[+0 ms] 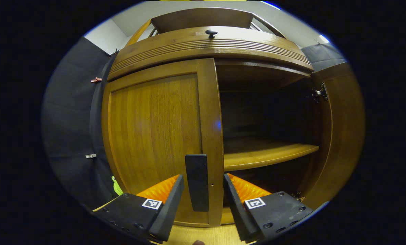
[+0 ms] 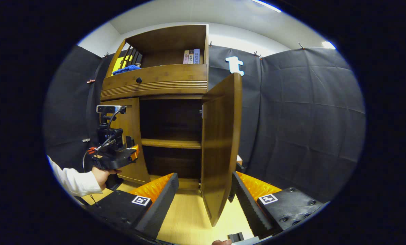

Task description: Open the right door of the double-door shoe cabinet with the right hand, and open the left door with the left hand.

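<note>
One door of the shoe cabinet (image 2: 155,85) stands open, the right door (image 2: 220,146) swung out edge-on toward us, while the left door (image 1: 155,136) sits closed against the frame. In the left gripper view, our left hand-held gripper (image 1: 203,195) has its fingers spread wide on either side of the dark handle (image 1: 197,182) near the door's inner edge, not yet pressing it. In the right gripper view, our right hand-held gripper (image 2: 204,200) also stands wide, its fingers flanking the open door's lower edge without visibly clamping it; whether they touch the wood we cannot tell. The same view shows the left hand-held gripper held by a hand (image 2: 102,175) in a white sleeve (image 2: 72,180) at the closed door.

We judge the step in hand to be the grip on the left handle. To do it well, we centre the handle between the fingers, close squarely on both faces, then pull in an arc about the hinge at the cabinet's far left side rather than straight back, so the fingers do not slide off. The bare shelf (image 1: 267,154) inside offers nothing to snag.
</note>
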Tool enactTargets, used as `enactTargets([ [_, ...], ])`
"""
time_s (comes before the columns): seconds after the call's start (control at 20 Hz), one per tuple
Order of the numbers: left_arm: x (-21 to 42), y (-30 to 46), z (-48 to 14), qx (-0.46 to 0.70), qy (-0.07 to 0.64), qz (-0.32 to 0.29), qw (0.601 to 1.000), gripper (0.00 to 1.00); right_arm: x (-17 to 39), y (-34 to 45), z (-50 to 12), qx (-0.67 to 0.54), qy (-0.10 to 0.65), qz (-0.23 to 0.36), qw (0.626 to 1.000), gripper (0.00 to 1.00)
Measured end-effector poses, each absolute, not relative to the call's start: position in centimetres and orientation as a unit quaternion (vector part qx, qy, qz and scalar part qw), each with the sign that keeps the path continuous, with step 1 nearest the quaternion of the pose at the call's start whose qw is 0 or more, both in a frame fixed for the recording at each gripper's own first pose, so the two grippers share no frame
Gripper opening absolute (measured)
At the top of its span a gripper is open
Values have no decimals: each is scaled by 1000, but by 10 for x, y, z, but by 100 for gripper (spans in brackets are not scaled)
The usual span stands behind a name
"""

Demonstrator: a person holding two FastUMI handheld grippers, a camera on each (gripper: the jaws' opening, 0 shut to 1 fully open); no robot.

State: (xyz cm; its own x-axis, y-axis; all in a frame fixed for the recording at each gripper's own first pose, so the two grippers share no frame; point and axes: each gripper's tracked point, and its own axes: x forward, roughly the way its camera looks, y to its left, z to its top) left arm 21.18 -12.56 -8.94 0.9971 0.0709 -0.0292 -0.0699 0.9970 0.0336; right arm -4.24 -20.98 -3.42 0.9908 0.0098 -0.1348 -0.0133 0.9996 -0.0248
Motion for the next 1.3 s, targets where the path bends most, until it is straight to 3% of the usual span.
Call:
enactTargets([
  [0.05,212,-126,-92,17,20,31,999,71,-42,-206,-34,-15,67,9,998,96],
  [0.25,218,-116,-107,0,44,35,998,40,-42,-200,-31,-14,66,12,998,96],
  [0.3,217,-116,-109,-3,53,35,998,38,-43,-198,-31,-12,66,13,998,98],
  [0.8,135,-96,-106,-11,75,-16,997,32,-56,-173,-21,-16,49,14,999,96],
  [1.3,46,-36,-108,-28,87,-22,996,27,-77,-106,-19,-7,45,39,998,96],
])
